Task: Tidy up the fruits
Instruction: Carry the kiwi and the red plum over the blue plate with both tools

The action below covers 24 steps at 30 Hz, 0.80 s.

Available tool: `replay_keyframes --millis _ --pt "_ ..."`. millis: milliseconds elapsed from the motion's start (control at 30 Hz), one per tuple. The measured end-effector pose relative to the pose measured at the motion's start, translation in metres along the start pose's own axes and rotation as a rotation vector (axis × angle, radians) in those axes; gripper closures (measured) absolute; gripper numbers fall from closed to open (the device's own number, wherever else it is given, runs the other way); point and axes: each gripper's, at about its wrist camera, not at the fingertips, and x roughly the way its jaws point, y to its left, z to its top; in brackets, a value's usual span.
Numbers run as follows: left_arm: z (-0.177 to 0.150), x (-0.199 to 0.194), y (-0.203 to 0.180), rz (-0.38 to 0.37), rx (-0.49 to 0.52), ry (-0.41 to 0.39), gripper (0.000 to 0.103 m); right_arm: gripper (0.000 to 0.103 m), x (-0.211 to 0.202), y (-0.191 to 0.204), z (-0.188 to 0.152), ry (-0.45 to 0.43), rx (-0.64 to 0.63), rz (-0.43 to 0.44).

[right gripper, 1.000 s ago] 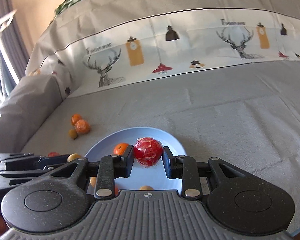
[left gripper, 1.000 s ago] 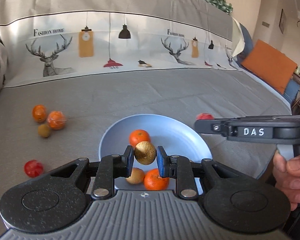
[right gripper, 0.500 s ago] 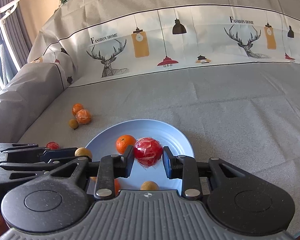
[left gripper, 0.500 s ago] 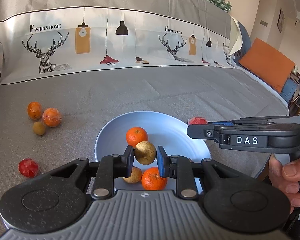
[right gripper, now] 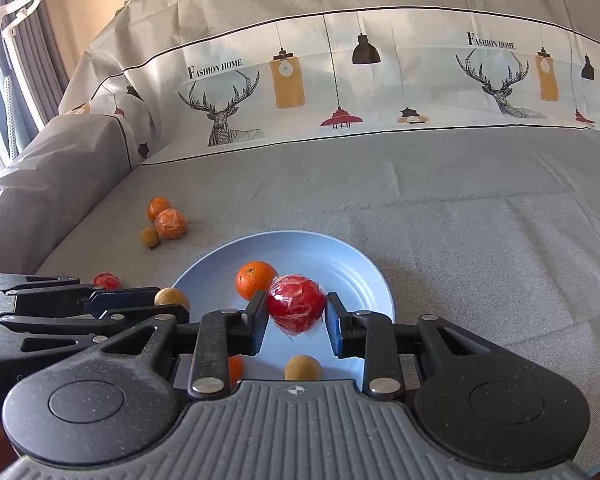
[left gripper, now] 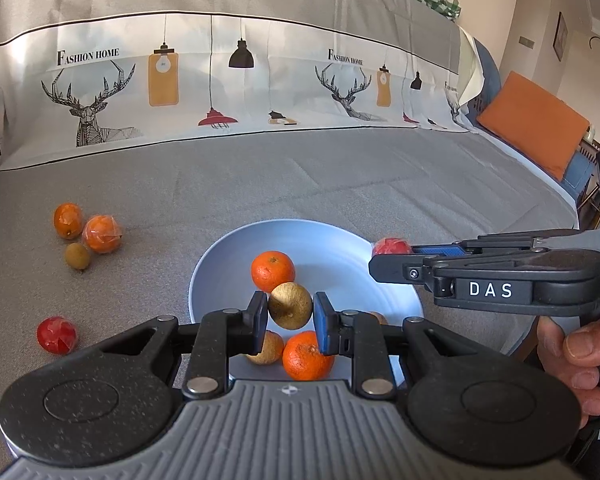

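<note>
Fruits sat on a grey bed cover [left gripper: 340, 184] printed "FASHION HOME". Some lay in a blue plate [left gripper: 340, 256]. "DAS" marked the right gripper [right gripper: 297, 311], which squeezed a wrapped red fruit [right gripper: 296, 303] over it. The left gripper [left gripper: 290, 312] squeezed a small brown fruit [left gripper: 290, 306] there too.

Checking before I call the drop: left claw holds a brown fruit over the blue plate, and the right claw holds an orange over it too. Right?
Not quite. The right claw holds a red plastic-wrapped fruit, not an orange, as the right wrist view shows. The rest stands: the left claw holds the brown fruit over the blue plate.
</note>
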Motion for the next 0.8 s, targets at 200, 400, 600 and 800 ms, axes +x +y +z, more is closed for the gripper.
replay_keyframes --millis 200,400,600,800 --pt "-0.0003 0.0005 0.0001 -0.002 0.000 -0.003 0.076 0.071 0.0007 0.0004 -0.0004 0.004 -0.005 0.005" --pt "-0.0012 0.0008 -0.0014 -0.005 0.006 -0.006 0.076 0.071 0.0004 0.0011 -0.0009 0.005 -0.007 0.006" --pt "-0.0008 0.0002 -0.0017 -0.008 0.006 -0.009 0.076 0.071 0.0002 0.0020 -0.0013 0.005 -0.012 0.007" --pt "-0.0008 0.0001 -0.0017 -0.010 0.007 -0.013 0.076 0.071 0.0006 0.0029 -0.0013 0.006 -0.014 0.006"
